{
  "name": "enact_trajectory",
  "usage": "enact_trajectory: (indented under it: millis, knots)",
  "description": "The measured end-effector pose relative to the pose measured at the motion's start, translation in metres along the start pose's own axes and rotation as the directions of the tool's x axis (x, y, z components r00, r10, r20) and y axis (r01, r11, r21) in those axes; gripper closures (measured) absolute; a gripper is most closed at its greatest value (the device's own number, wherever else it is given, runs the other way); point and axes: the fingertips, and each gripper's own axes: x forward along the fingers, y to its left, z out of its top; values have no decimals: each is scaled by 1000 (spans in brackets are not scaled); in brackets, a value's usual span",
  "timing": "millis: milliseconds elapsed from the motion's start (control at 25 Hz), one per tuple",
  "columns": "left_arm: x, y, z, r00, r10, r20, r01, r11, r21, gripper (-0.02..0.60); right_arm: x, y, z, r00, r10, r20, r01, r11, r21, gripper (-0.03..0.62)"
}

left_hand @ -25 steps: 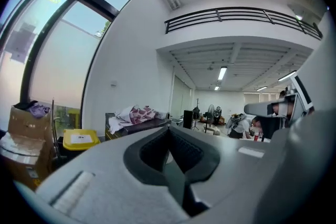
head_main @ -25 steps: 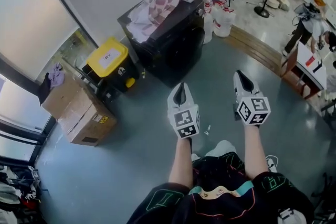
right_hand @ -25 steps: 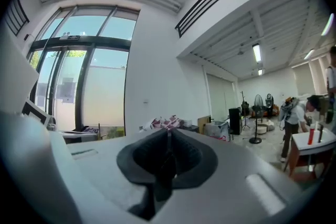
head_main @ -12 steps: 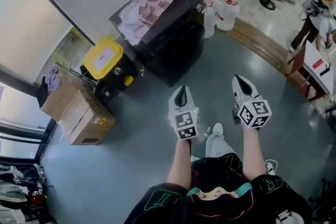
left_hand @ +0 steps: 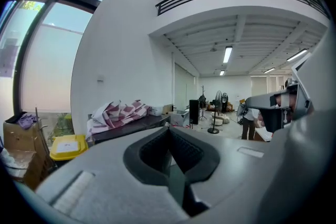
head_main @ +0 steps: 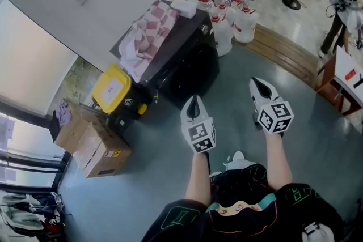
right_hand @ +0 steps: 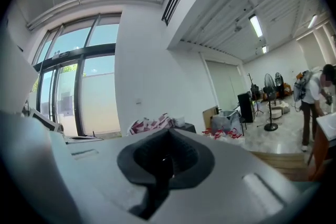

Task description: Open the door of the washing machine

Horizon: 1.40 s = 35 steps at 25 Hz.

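The washing machine is black, and the cloth on it is checked red and white. To its left the bin has a yellow lid. Nearer and further left, the boxes are plain brown. The jugs at the far right are white with red caps. The left gripper and right gripper are pale grey, and their cubes carry black-and-white squares. The floor is glossy blue-grey.

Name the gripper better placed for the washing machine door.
Left, probably. The left gripper points at the round door of the black front-loading washing machine; the right gripper sits off to its side. Both are shut.
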Motion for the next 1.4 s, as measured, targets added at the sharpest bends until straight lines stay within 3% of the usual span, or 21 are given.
enact_trajectory:
  millis: [200, 520, 920, 1200, 1400]
  knots:
    - [42, -27, 26, 999, 5, 38, -6, 1000, 7, 571, 26, -50, 29, 1000, -11, 22, 11, 1000, -8, 591]
    - [100, -18, 24, 999, 47, 16, -47, 999, 16, 571, 78, -84, 18, 1000, 1, 3, -1, 1000, -1, 591]
    - [235, -20, 20, 999, -22, -33, 23, 1000, 11, 571, 173, -155, 16, 995, -91, -35, 92, 996, 16, 591]
    - [309, 20, -33, 989, 13, -150, -29, 994, -105, 571, 276, -144, -22, 980, -16, -196, 6, 999, -53, 591]
    - [325, 67, -84, 961, 93, -259, -140, 975, -171, 571, 342, -104, -57, 940, 93, -327, -129, 987, -91, 591]
